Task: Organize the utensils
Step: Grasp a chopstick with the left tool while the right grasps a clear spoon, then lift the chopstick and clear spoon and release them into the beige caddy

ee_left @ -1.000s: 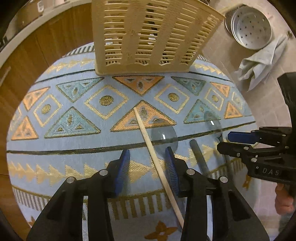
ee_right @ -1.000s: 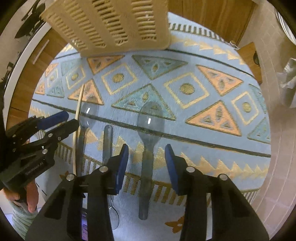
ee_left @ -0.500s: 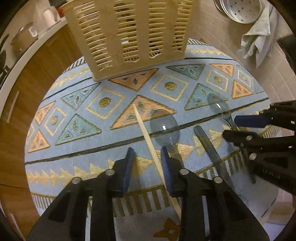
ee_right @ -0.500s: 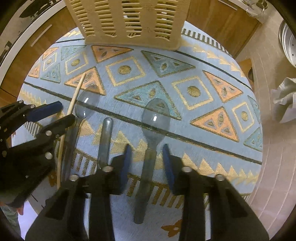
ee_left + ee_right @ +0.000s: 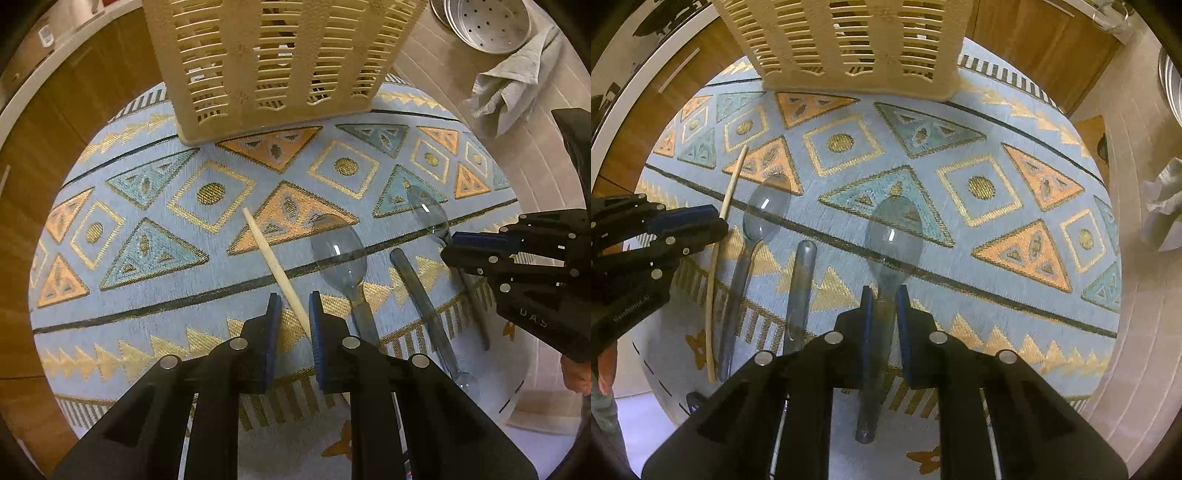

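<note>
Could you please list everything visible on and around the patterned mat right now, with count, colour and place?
Slotted plastic utensil basket: one, beige, far edge of the mat.
Woven geometric mat: one, light blue with gold and orange shapes, under everything.
Thin wooden chopstick: one, pale tan, leftmost utensil, between the left tool's fingers.
Clear plastic spoons: three, transparent grey; one beside the chopstick, one reversed with its handle end pointing to the basket, one rightmost with its handle between the right tool's fingers.
Perforated metal steamer tray: one, silver, far right on the tiles.
Crumpled cloth: one, grey-white, beside the tray.
Left tool: black, blue pads, narrowed around the chopstick.
Right tool: same colours, narrowed around the spoon handle.
</note>
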Demonstrator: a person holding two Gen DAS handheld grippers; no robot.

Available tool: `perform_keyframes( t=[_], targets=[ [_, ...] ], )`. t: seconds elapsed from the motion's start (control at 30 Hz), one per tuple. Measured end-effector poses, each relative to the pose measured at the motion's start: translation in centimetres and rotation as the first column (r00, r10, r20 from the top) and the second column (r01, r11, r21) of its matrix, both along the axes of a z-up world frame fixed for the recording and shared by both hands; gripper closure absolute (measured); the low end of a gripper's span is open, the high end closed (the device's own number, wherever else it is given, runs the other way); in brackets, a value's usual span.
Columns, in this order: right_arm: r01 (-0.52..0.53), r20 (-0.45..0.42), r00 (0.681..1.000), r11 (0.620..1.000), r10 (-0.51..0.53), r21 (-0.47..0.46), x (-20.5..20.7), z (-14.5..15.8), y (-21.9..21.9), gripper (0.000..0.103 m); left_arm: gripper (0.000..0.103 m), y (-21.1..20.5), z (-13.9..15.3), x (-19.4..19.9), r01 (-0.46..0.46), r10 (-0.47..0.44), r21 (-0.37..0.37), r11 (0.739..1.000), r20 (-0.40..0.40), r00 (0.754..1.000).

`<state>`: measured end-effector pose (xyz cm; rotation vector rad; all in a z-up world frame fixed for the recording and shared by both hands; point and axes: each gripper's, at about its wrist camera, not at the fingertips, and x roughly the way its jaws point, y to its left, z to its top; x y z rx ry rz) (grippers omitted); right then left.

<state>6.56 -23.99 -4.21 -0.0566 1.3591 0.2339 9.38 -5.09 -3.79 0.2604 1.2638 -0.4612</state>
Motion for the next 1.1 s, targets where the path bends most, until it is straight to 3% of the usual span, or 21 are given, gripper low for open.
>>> perform_keyframes(
  t=[0.1, 0.23, 0.3, 0.4, 0.47, 0.57, 0.7, 0.8, 0.87, 1.0, 1.1],
  targets=[
    [-0.003, -0.007, 1.0, 1.0, 0.003, -0.006, -0.2, 0.1, 0.5, 0.092, 0.081, -0.3, -0.2, 0.0, -0.037, 0.036, -0.027, 0.999, -0.016, 0.999],
    [-0.001, -0.004, 1.0, 1.0, 0.001, -0.024, 0.3, 0.0, 0.4, 0.092, 0.083, -2.0, -0.3, -0.4, -0.04, 0.039, 0.067, 0.997, 0.011, 0.999],
    [-0.004, 0.004, 1.0, 1.0, 0.004, -0.026, 0.1, 0.0, 0.8, 0.092, 0.096, -2.8, -0.5, -1.1, -0.042, 0.034, 0.12, 0.992, 0.065, 0.997],
    [-0.013, 0.019, 1.0, 1.0, 0.013, -0.005, -0.1, 0.1, 0.5, 0.092, 0.099, -3.2, -0.7, -1.9, -0.052, 0.037, 0.122, 0.991, 0.124, 0.992],
    [-0.011, 0.022, 1.0, 0.999, 0.01, 0.041, -0.1, 0.2, -0.1, 0.092, 0.099, -3.0, -0.6, -2.4, -0.064, 0.05, 0.093, 0.994, 0.151, 0.987],
    [-0.009, 0.046, 0.999, 0.992, 0.004, 0.123, -0.5, 1.0, -1.5, 0.092, 0.099, -1.8, 0.3, -3.2, -0.06, 0.062, -0.021, 0.998, 0.183, 0.981],
    [-0.053, 0.159, 0.987, 0.974, 0.018, 0.219, -1.7, 3.9, -2.2, 0.092, 0.099, 0.0, 3.5, -4.4, -0.024, 0.067, -0.152, 0.988, 0.283, 0.957],
    [-0.097, 0.258, 0.966, 0.962, 0.029, 0.255, -2.5, 6.5, -2.3, 0.093, 0.099, 1.7, 7.6, -5.0, -0.001, 0.115, -0.29, 0.957, 0.376, 0.92],
    [-0.13, 0.367, 0.93, 0.956, 0.025, 0.264, -3.1, 9.4, -2.0, 0.093, 0.099, 2.1, 9.8, -5.4, 0.02, 0.142, -0.344, 0.939, 0.441, 0.886],
    [-0.134, 0.547, 0.836, 0.955, -0.035, 0.265, -3.4, 14.1, -2.3, 0.093, 0.099, 1.9, 14.8, -5.7, 0.069, 0.227, -0.444, 0.893, 0.577, 0.784],
    [-0.137, 0.662, 0.745, 0.951, -0.085, 0.277, -2.7, 17.1, -2.2, 0.093, 0.099, 2.0, 18.6, -5.2, 0.111, 0.325, -0.535, 0.837, 0.65, 0.687]
  ],
)
